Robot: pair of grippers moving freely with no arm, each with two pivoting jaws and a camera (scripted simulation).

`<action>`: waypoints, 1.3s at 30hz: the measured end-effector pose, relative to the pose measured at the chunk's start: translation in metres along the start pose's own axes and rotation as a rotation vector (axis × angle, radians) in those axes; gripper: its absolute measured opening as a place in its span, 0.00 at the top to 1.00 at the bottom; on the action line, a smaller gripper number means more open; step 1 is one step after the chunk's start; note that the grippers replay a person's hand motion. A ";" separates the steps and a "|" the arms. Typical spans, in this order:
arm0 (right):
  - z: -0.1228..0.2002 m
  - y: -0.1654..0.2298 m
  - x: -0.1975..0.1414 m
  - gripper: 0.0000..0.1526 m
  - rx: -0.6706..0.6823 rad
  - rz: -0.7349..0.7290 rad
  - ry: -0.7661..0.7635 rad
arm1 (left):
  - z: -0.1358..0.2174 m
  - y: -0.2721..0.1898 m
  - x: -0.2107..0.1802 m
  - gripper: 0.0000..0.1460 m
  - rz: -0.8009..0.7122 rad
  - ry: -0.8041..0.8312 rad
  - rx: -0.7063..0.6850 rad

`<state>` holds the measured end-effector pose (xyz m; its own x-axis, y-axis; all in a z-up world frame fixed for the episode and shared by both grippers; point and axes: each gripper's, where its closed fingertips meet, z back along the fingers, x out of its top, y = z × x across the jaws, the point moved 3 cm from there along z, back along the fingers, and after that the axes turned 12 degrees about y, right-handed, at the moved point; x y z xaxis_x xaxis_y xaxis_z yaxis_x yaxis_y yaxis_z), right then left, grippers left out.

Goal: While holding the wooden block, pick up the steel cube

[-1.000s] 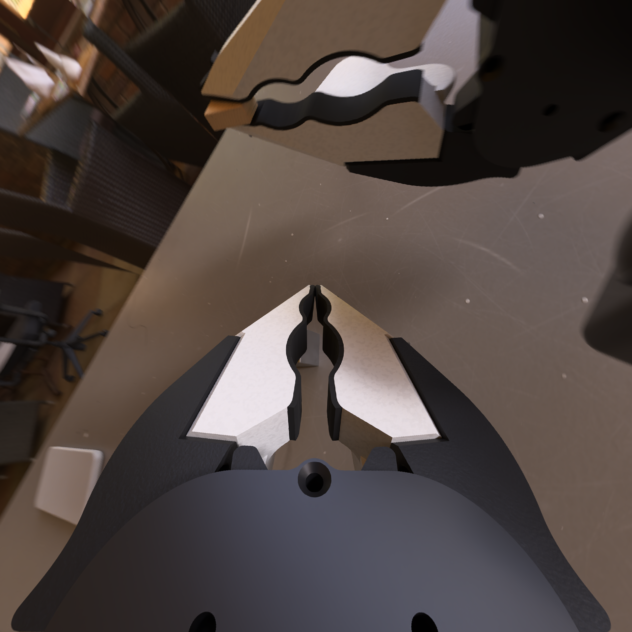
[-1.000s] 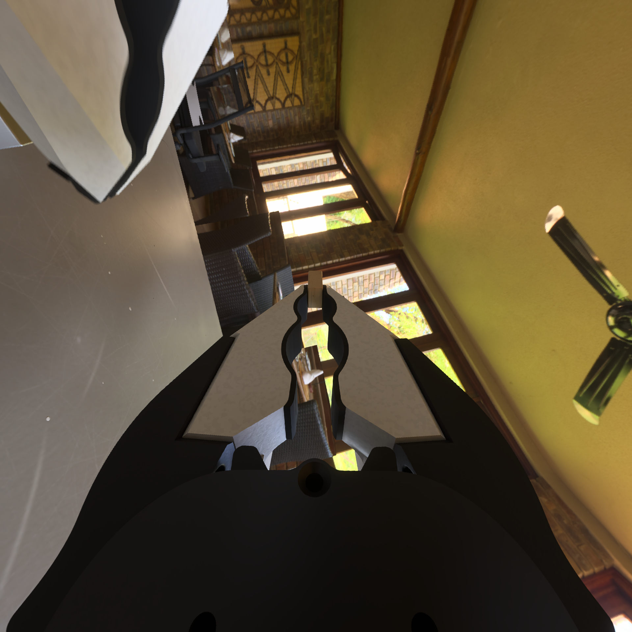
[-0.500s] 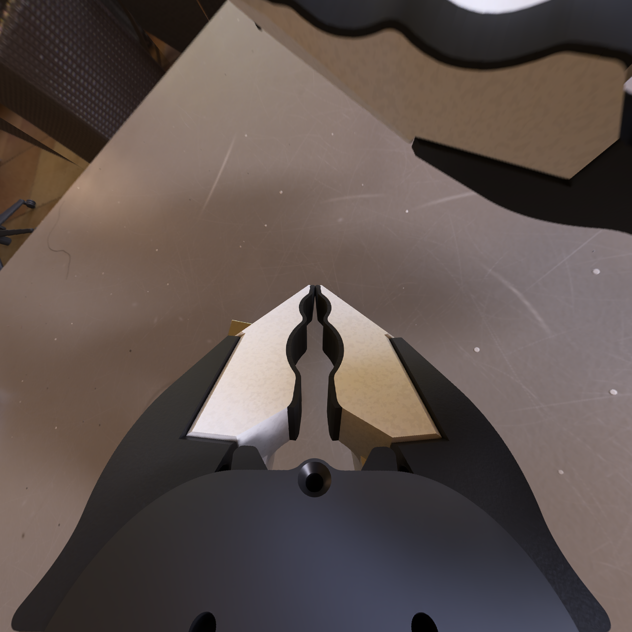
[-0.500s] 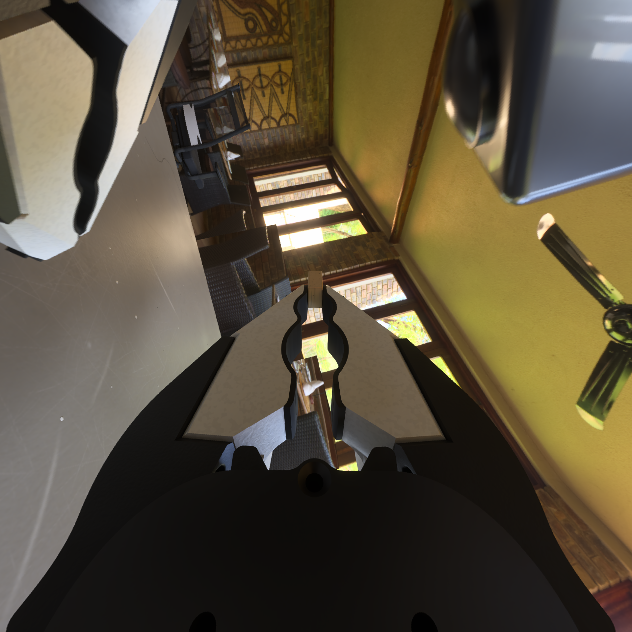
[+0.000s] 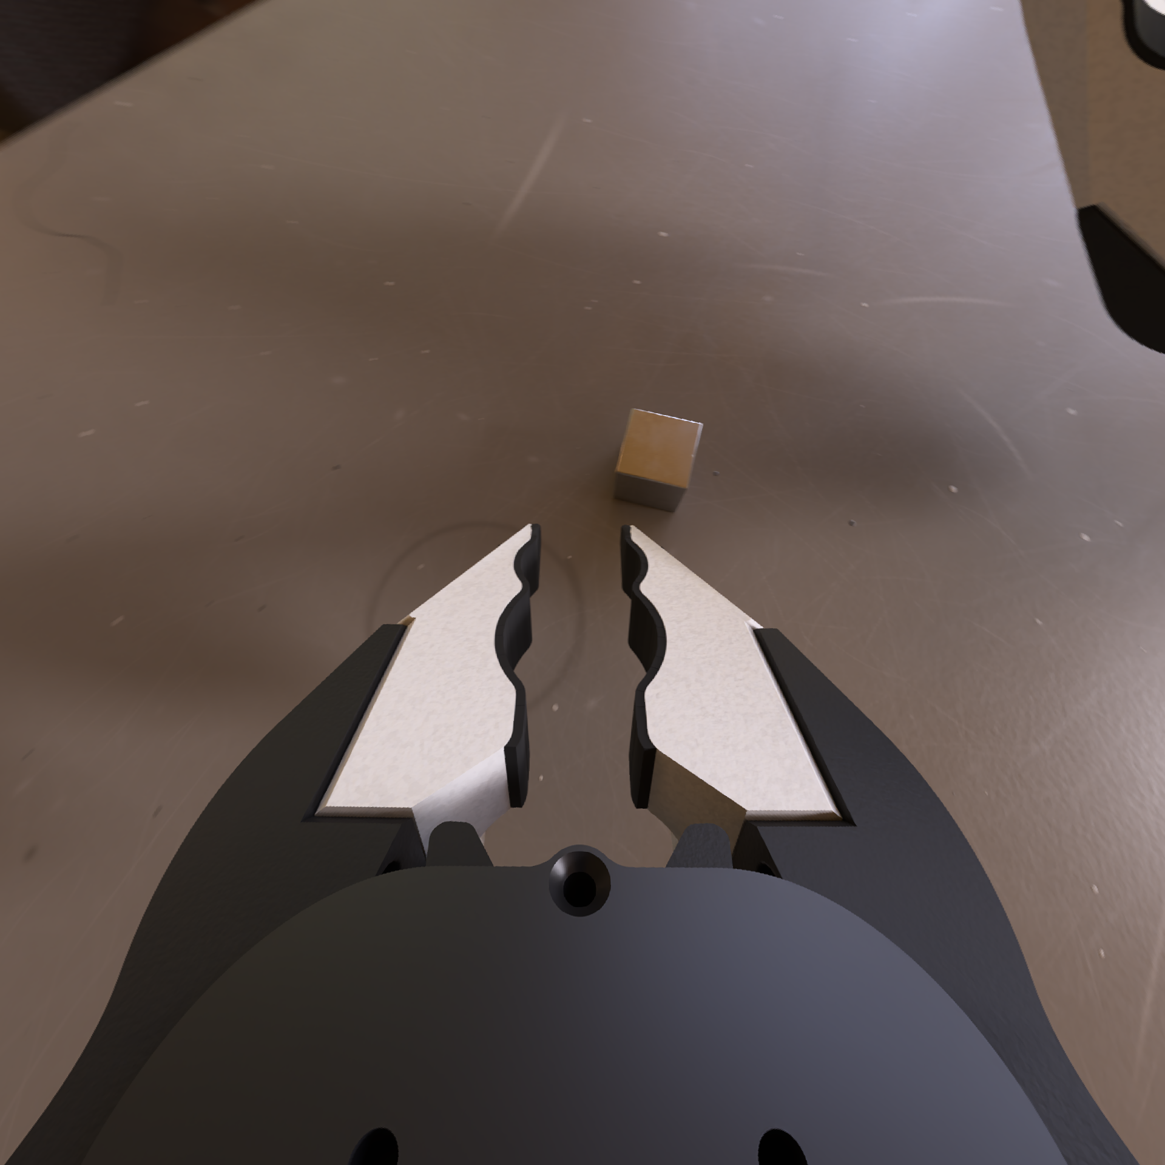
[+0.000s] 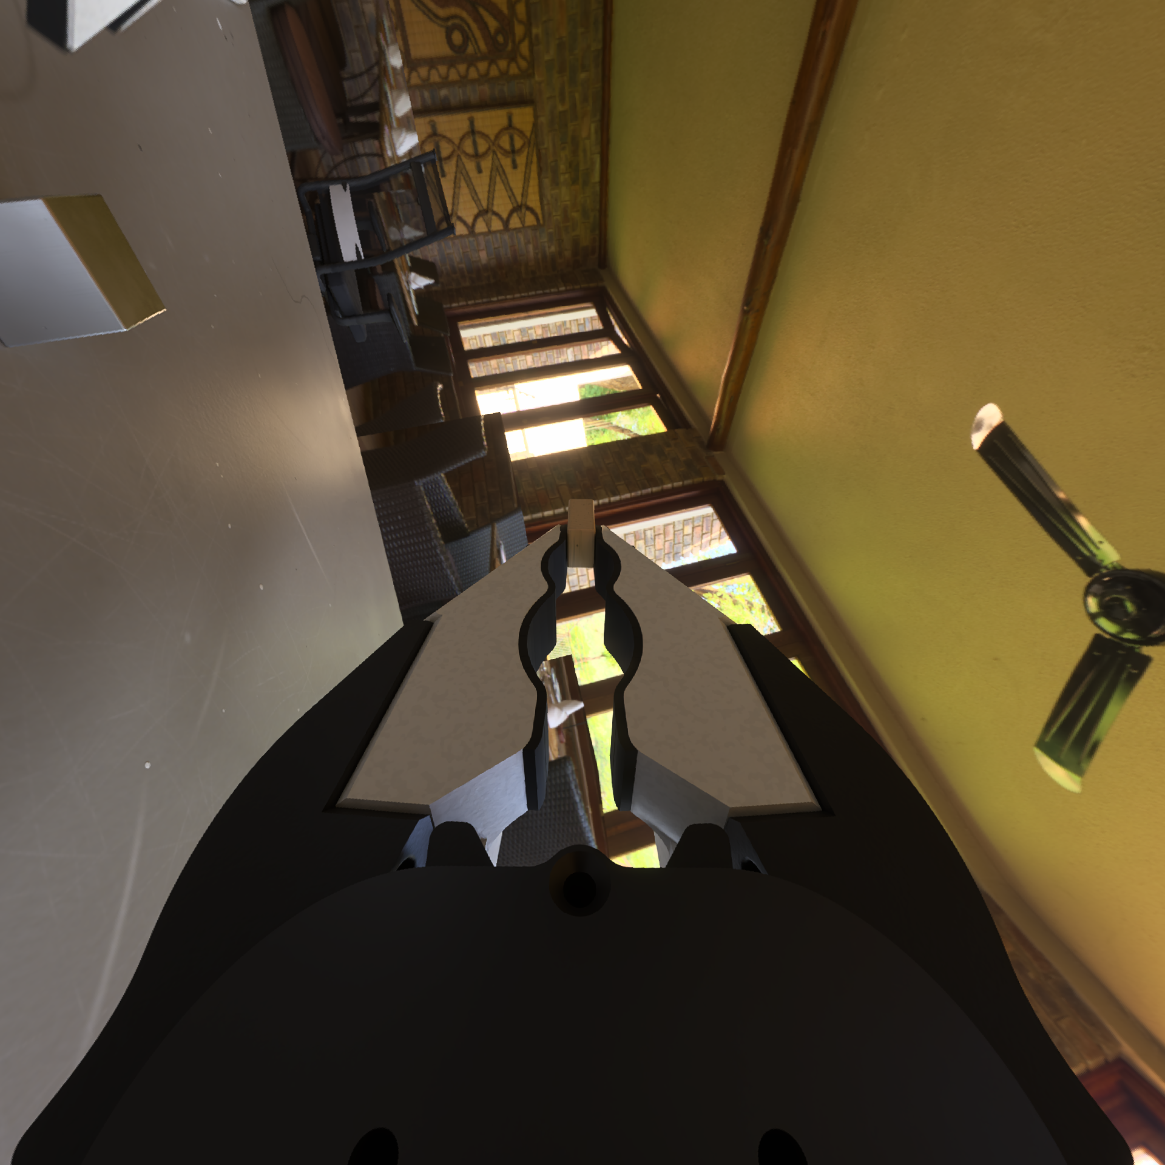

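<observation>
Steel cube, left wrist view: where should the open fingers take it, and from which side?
Grip the steel cube across its two side faces, coming from its near side. It sits flat, slightly turned, just right of the left gripper, so shifting right and twisting slightly would probably square it.

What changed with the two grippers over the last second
The left gripper opened its shut jaws and swung to face the small shiny steel cube on the scratched grey table, just ahead and slightly right. The right gripper stayed shut on the pale wooden block, raised off the table.
</observation>
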<state>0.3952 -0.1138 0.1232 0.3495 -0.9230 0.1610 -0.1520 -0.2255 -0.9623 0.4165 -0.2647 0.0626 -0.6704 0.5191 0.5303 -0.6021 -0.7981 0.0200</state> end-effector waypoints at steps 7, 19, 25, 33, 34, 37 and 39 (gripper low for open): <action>0.004 0.000 0.001 0.96 -0.023 0.029 0.046 | -0.035 -0.007 0.009 0.60 -0.226 0.109 -0.074; 0.016 -0.004 -0.007 0.96 -0.031 0.031 0.137 | -0.038 -0.024 0.001 0.80 -0.218 0.073 -0.154; 0.018 -0.004 -0.001 0.96 -0.027 0.032 0.113 | -0.016 -0.047 -0.019 0.80 -0.251 0.014 -0.107; 0.023 -0.002 0.004 0.96 -0.006 0.008 0.094 | -0.017 -0.100 0.008 0.80 -0.269 -0.135 -0.012; 0.024 -0.003 0.005 0.96 -0.002 -0.002 0.093 | -0.021 -0.103 0.012 0.80 -0.242 -0.131 -0.028; 0.027 -0.003 0.005 0.96 0.005 -0.017 0.091 | -0.031 -0.103 0.024 0.80 -0.126 -0.119 -0.042; 0.027 -0.003 0.003 0.96 0.012 -0.032 0.096 | -0.036 -0.103 0.030 0.80 -0.077 -0.107 -0.062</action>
<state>0.4213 -0.1074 0.1212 0.2638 -0.9412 0.2112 -0.1312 -0.2519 -0.9588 0.4433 -0.1559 0.0463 -0.5730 0.5398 0.6167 -0.6778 -0.7351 0.0137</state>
